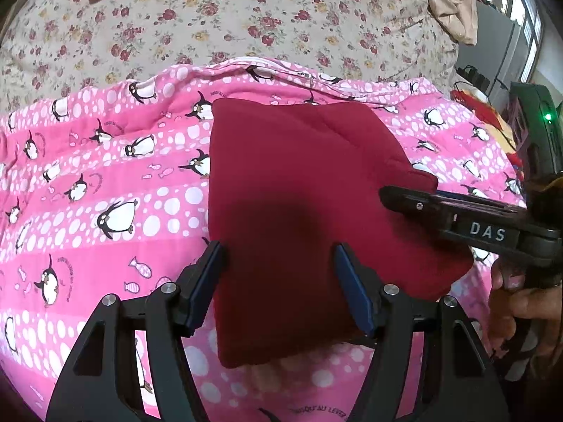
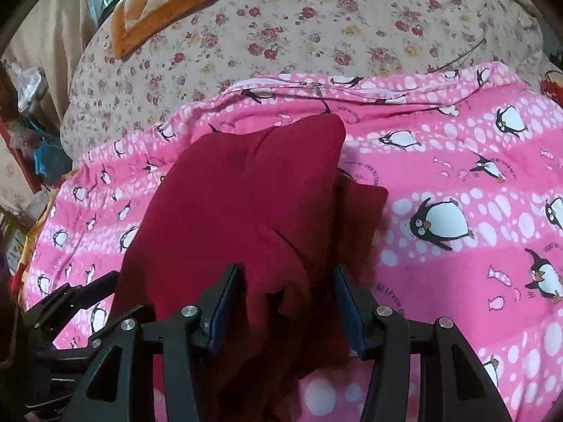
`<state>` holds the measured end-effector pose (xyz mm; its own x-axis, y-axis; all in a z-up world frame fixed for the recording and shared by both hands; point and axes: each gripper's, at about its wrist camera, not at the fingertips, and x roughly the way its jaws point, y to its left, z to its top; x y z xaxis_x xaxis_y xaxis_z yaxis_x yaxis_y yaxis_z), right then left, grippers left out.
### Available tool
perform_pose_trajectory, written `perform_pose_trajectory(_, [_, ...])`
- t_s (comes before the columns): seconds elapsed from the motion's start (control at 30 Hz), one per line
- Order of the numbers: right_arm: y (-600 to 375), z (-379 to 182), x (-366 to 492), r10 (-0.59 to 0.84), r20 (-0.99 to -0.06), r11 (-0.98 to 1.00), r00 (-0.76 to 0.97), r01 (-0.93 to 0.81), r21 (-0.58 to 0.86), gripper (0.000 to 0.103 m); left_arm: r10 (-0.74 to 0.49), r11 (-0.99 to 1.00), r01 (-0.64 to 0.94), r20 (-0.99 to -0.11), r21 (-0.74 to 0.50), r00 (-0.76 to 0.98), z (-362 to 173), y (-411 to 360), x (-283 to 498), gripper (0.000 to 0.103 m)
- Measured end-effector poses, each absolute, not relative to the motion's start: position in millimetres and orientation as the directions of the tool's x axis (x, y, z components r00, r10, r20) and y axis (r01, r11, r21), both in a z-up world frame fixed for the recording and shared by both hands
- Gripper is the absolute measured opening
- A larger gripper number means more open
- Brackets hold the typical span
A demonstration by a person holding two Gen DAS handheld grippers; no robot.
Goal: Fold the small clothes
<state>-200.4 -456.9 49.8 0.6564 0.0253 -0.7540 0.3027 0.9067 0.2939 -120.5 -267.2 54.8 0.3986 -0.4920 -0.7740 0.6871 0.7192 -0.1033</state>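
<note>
A dark red garment lies folded into a rough rectangle on a pink penguin blanket. My left gripper hovers open over its near end, blue pads spread on either side of the cloth without pinching it. My right gripper reaches in from the right over the garment's right edge, where a small corner sticks up. In the right wrist view, the red garment is bunched in loose folds between the pads of my right gripper, which stand apart and do not clamp it. The left gripper's black frame shows at lower left.
The pink blanket lies on a floral bedsheet. An orange checked cushion rests at the far side. A beige cloth hangs at top right. A person's hand holds the right gripper. Cluttered items sit beyond the bed's left edge.
</note>
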Motion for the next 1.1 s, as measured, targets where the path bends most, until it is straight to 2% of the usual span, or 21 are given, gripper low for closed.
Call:
perform_pose_trajectory(0.03, [-458, 51, -201, 0.030, -0.752, 0.902, 0.658, 0.306, 0.305, 0.053, -0.491, 0.722, 0.683, -0.777, -0.109, 0.395, 54, -266, -119, 0.066])
perform_pose_trajectory(0.1, [-460, 50, -203, 0.027, -0.757, 0.893, 0.653, 0.325, 0.312, 0.064, -0.486, 0.724, 0.681, -0.781, -0.108, 0.393, 54, -267, -119, 0.066])
perform_pose_trajectory(0.33, [-461, 55, -213, 0.011, -0.741, 0.874, 0.672, 0.354, 0.334, 0.065, -0.488, 0.725, 0.678, -0.783, -0.117, 0.387, 54, -263, -119, 0.066])
perform_pose_trajectory(0.57, [-442, 71, -239, 0.029, -0.688, 0.897, 0.725, 0.285, 0.338, 0.065, -0.497, 0.740, 0.652, -0.788, -0.167, 0.363, 54, -252, -113, 0.066])
perform_pose_trajectory(0.73, [-421, 60, -242, 0.077, -0.708, 0.918, 0.702, 0.227, 0.325, 0.042, -0.489, 0.746, 0.646, -0.793, -0.163, 0.365, 55, -250, -115, 0.066])
perform_pose_trajectory(0.8, [-411, 60, -242, 0.050, -0.715, 0.943, 0.698, 0.203, 0.264, 0.025, -0.487, 0.746, 0.648, -0.792, -0.157, 0.369, 58, -249, -116, 0.066])
perform_pose_trajectory(0.93, [-401, 60, -248, 0.137, -0.718, 0.940, 0.682, 0.140, 0.312, 0.016, -0.504, 0.746, 0.644, -0.774, -0.167, 0.383, 66, -244, -115, 0.066])
perform_pose_trajectory(1.1, [-397, 47, -254, 0.147, -0.744, 0.945, 0.652, 0.129, 0.300, 0.015, -0.532, 0.740, 0.633, -0.776, -0.229, 0.340, 66, -244, -107, 0.066])
